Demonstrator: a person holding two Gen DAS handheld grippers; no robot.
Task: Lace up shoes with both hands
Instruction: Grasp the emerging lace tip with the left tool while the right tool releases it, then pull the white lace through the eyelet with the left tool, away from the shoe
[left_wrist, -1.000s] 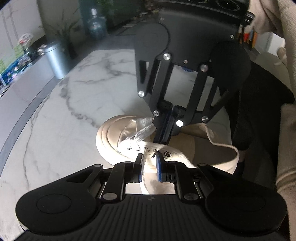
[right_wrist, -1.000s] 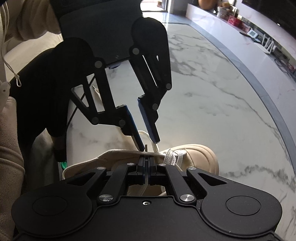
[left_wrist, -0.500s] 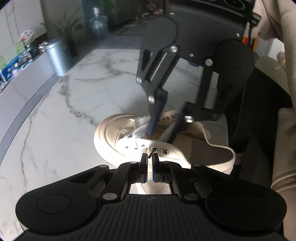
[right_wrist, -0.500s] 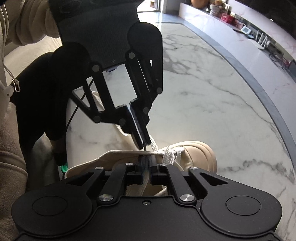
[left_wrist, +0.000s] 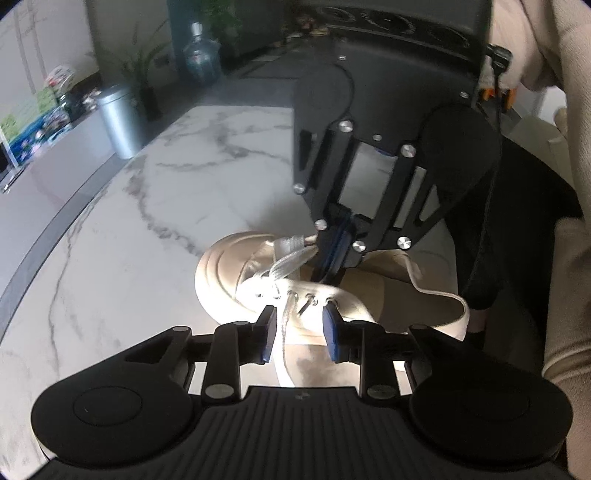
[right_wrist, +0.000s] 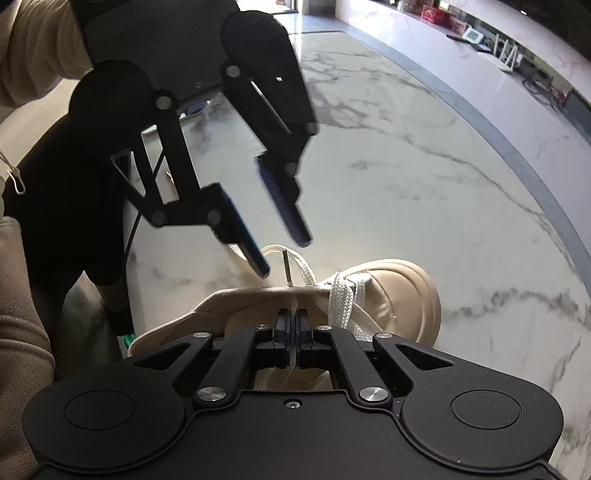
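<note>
The right tongs (right_wrist: 292, 325) were clamped on the white lace (right_wrist: 341, 301) of the beige shoe (right_wrist: 402, 295); the left tongs (left_wrist: 300, 332) had just been opening, lace between them unpressed, on the marble table (left_wrist: 147, 240).

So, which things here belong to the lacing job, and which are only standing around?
Job:
- shoe
- lace, its tip free
- left gripper, open, just been opening, lace between, not pressed
- right gripper, shut on lace

Standing around:
- metal can
- water bottle
- plant
- table
</note>
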